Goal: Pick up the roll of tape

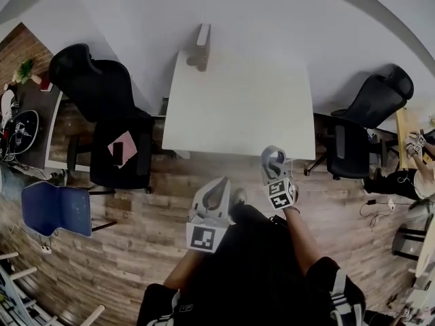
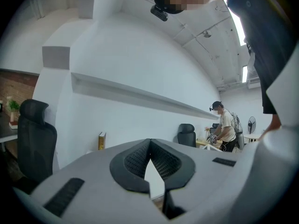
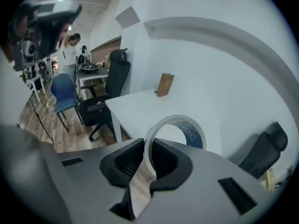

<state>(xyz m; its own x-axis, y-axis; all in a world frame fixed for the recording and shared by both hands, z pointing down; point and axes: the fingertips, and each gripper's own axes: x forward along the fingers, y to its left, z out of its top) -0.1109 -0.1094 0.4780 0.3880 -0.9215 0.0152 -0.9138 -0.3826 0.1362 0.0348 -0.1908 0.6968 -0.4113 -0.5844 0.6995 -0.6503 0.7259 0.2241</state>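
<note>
White rectangular tabletop (image 1: 238, 107) stood just beyond right gripper (image 1: 273, 158), legs on brown wood-plank floor (image 1: 122, 250). Brown upright book-like block (image 1: 199, 46) stood on tabletop's far edge, well beyond gripper, slightly to its left.

Left tool (image 1: 219, 184): light-grey shell, black ribbed pads (image 2: 135, 160), black-and-white marker cube (image 1: 206, 237). Right tool (image 1: 273, 156): identical build. Person: black clothing (image 1: 251, 270).

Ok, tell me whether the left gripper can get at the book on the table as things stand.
Probably yes. The left gripper is empty, jaws together, and the white table between it and the book is bare. The book stands at the far edge, though, so it means leaning across.
</note>
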